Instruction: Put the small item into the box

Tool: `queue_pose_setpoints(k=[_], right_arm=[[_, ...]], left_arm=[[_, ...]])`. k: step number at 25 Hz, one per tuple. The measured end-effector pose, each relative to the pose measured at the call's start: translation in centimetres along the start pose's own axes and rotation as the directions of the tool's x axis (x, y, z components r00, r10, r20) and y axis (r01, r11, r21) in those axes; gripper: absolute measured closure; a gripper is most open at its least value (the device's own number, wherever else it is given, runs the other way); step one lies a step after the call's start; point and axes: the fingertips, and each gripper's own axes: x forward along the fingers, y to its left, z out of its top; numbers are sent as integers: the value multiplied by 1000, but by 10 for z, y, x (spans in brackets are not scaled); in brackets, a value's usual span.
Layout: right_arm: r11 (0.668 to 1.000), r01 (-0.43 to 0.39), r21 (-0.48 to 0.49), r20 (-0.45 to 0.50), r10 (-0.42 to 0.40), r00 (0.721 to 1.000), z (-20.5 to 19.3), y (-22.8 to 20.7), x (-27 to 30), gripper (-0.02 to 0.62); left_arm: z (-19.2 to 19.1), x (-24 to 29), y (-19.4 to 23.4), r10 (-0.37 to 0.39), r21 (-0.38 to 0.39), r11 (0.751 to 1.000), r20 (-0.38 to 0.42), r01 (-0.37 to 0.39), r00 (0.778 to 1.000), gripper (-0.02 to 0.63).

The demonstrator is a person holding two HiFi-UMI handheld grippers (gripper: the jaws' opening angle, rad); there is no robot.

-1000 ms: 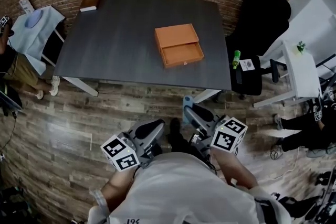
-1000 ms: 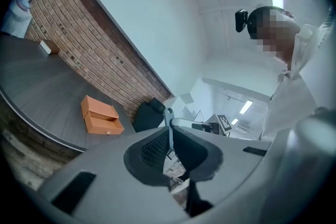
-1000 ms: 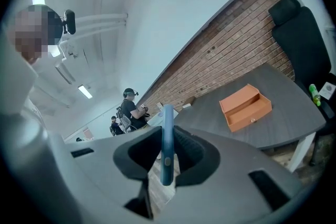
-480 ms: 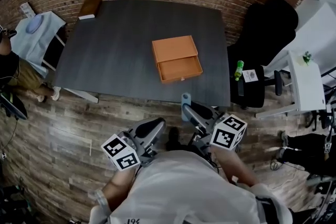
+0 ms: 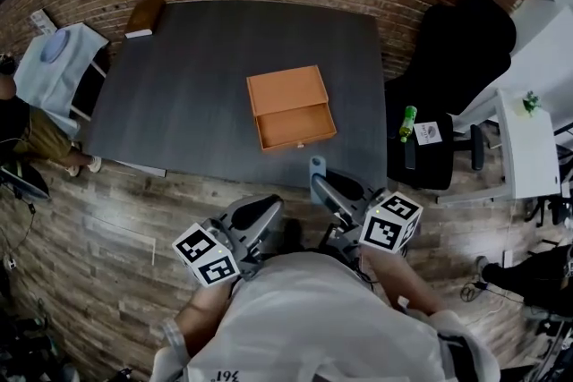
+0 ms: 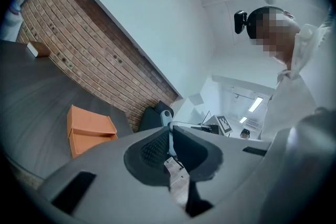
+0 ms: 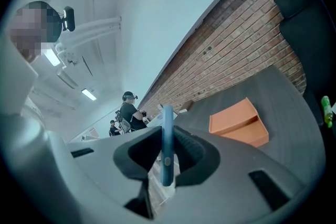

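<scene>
Blue item (image 7: 167, 131) stands pinched between jaws of right gripper (image 7: 168, 157).

Your shirt (image 5: 304, 318) covers both your forearms in the head view. The blue item (image 7: 167, 136) in your right gripper (image 7: 167, 165) faces that gripper's camera edge-on with its lower end sunk between the jaws, so what it is cannot be told. In the view from your left gripper (image 6: 170, 136), the gripper's own body hides the lower edge of the orange box (image 6: 86, 128). The green bottle (image 7: 327, 110) is cut off by the right gripper view's rim. Print on the card (image 5: 428, 132) beside the bottle is too small to read. A person (image 5: 18, 125) is cropped at the head view's left edge.
</scene>
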Motion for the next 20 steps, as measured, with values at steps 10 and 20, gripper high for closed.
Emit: queue_pose_setpoints(k=[10, 20], right_arm=[[999, 33, 11, -17, -33, 999, -2, -13, 12, 514], [997, 72, 17, 15, -73, 997, -7, 12, 43, 514]], left_arm=[[9, -7, 19, 20, -14, 1000, 2, -20, 1000, 575], [27, -41, 40, -16, -7, 1000, -37, 16, 999, 575]])
